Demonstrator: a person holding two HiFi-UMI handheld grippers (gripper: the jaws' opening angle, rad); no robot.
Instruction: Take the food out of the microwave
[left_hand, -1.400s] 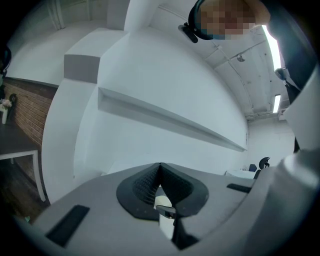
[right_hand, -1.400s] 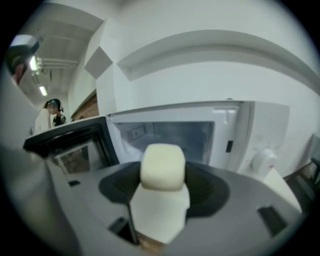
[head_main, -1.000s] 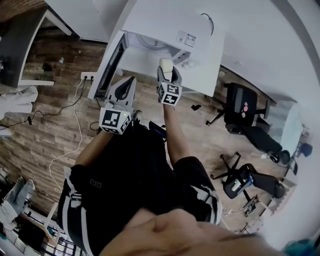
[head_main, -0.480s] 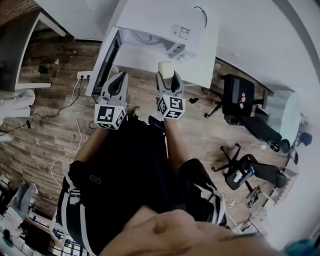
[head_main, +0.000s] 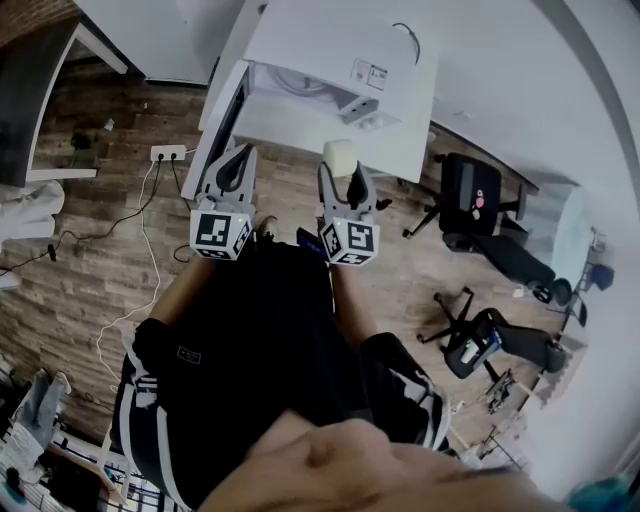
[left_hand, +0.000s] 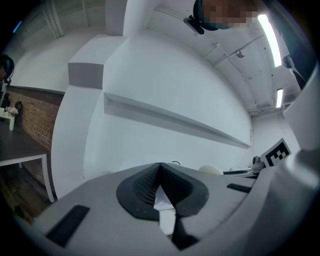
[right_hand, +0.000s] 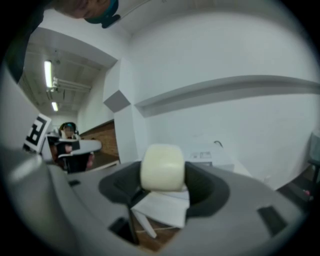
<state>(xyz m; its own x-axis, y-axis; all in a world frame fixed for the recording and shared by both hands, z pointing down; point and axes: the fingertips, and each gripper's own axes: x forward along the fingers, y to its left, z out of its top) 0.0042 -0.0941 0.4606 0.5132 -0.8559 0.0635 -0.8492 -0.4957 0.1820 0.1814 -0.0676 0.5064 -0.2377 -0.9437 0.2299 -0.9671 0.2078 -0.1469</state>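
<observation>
Right gripper (head_main: 340, 168): its jaws are clamped on the food, one dark pad on each side of it; it is held out in front of the person's body, with its marker cube (head_main: 349, 241) nearest the head camera.
Food (head_main: 338, 156): a pale cream, rounded block, upright between the right gripper's pads; in the right gripper view it (right_hand: 162, 167) stands well above the pads.
Where the food is: outside the microwave, in front of the microwave's open front and over the near edge of the white surface below it.
Left gripper (head_main: 238, 158): its jaws are together with nothing between them; in the left gripper view the ribbed pads (left_hand: 150, 184) meet in a line. It is held level with the right gripper, just beside it and not touching it.
Microwave (head_main: 335, 45): white, with a label and a thin dark cable on its top; the cavity faces the person.
Microwave door (head_main: 224, 112): swung out on the person's left, with its dark pane seen nearly edge-on, close beside the left gripper's tips.
Left gripper view, far right: the cream food (left_hand: 211, 170) and part of the right gripper's marker cube (left_hand: 276, 152) show past the gripper's body.
Floor (head_main: 110, 250): wood planks, with a white power strip (head_main: 164, 153) and trailing cables to the left of the microwave.
Office chairs (head_main: 478, 205): black, on the person's right, well apart from the grippers.
</observation>
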